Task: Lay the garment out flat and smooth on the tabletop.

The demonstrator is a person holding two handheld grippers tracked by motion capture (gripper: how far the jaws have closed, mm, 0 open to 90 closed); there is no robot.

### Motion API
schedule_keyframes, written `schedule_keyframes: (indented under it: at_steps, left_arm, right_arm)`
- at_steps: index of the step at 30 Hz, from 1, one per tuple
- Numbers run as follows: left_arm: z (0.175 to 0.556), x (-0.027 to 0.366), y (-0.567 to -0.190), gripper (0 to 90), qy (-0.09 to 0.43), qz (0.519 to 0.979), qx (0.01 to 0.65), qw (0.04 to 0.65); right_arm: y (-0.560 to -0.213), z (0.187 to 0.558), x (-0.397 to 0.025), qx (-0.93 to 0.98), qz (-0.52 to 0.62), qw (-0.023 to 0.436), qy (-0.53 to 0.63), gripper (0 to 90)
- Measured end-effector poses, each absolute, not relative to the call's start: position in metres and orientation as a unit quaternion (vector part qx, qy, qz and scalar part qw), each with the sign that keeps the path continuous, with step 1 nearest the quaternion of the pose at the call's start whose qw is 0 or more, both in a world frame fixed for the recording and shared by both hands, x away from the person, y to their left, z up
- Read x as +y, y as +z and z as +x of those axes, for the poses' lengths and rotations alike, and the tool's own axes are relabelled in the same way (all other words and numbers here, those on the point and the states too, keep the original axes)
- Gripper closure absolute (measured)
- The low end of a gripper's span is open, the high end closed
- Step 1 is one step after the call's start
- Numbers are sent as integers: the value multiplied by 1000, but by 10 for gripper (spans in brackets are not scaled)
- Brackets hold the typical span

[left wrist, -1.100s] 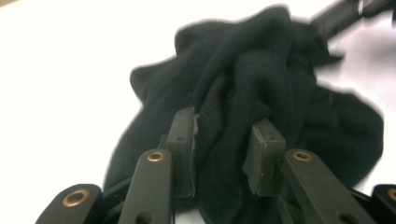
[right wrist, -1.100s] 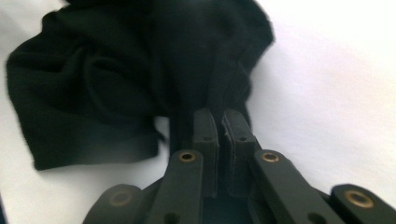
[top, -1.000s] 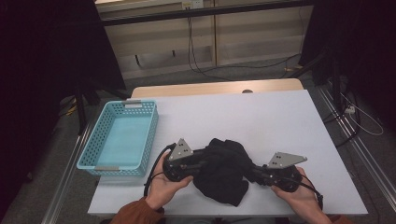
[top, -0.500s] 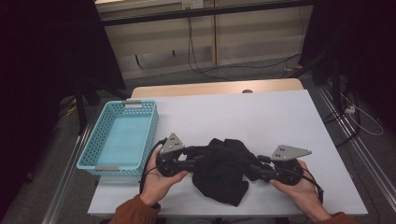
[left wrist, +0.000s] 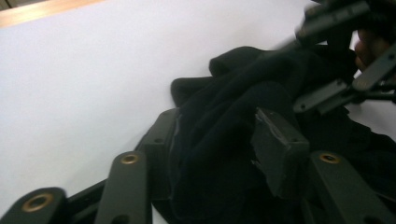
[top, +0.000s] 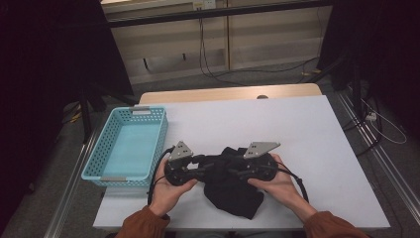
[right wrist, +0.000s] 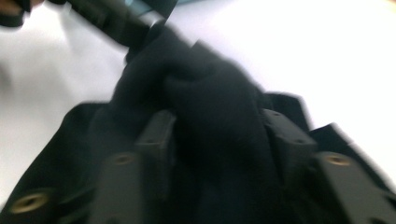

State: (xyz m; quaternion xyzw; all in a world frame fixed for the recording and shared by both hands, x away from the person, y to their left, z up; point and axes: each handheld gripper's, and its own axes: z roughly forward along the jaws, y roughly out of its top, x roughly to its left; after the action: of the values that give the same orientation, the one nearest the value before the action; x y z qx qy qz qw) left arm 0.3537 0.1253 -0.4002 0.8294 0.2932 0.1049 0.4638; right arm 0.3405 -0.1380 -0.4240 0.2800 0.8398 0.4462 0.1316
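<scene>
Black cloth [top: 233, 191] is pinched by L gripper [left wrist: 219, 149] & R gripper [right wrist: 217, 140], bunched mid-fold on worktop [top: 277, 124]; next, likely lift toward basket [top: 130, 146].

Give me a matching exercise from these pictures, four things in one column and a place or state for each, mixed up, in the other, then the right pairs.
Things
1. black cloth
2. basket
3. left gripper
4. table

Places or states
A. turquoise, with nothing in it, at the table's left edge
B. white, bearing everything else
C. bunched up near the table's front edge, between the two hands
D. jaws either side of a fold of dark fabric

Pairs: 1-C, 2-A, 3-D, 4-B
</scene>
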Motion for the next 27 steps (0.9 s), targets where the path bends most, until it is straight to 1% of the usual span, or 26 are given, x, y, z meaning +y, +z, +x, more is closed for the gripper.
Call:
schedule_keyframes:
  at_steps: [1, 2, 3, 4, 5, 6, 7, 8, 12, 14, 21, 23, 24, 25, 26, 27]
  left_arm:
    - [354, 125, -400, 503, 105, 829, 293, 464]
    - [355, 127, -400, 500, 105, 828, 296, 464]
    - [355, 127, -400, 501, 105, 828, 296, 464]
    - [356, 127, -400, 500, 102, 825, 300, 467]
    - [356, 127, -400, 500, 102, 825, 300, 467]
    - [356, 126, -400, 506, 100, 827, 296, 468]
    - [356, 126, -400, 521, 100, 827, 296, 468]
    - [355, 125, -401, 530, 97, 828, 291, 470]
    - [354, 121, -402, 532, 94, 830, 287, 470]
    - [351, 117, -403, 534, 91, 828, 287, 473]
    - [344, 109, -402, 518, 88, 828, 274, 482]
    - [338, 103, -401, 517, 86, 834, 251, 484]
    - [338, 103, -401, 518, 86, 834, 251, 484]
    - [337, 101, -403, 518, 81, 838, 245, 481]
    - [337, 97, -410, 550, 76, 847, 245, 465]
    - [337, 97, -410, 569, 76, 847, 245, 465]
  right_arm:
    - [-424, 341, -138, 840, 280, 132, 446, 507]
    - [-427, 337, -138, 844, 275, 125, 444, 653]
    - [-427, 337, -138, 844, 275, 125, 444, 653]
    - [-427, 332, -139, 847, 268, 118, 445, 746]
    - [-427, 332, -139, 847, 268, 118, 445, 746]
    - [-425, 326, -141, 848, 264, 115, 444, 798]
    - [-425, 326, -141, 848, 264, 115, 444, 798]
    - [-424, 319, -143, 851, 258, 113, 444, 827]
    - [-425, 307, -146, 855, 251, 110, 440, 851]
    - [-427, 295, -148, 860, 242, 105, 437, 862]
    - [-431, 276, -146, 868, 228, 94, 431, 863]
    - [-434, 273, -144, 871, 224, 88, 427, 856]
    - [-434, 273, -144, 871, 224, 88, 427, 856]
    - [-434, 273, -143, 872, 224, 88, 427, 843]
    - [-433, 274, -143, 870, 227, 94, 426, 779]
    - [-433, 274, -143, 870, 227, 94, 426, 779]
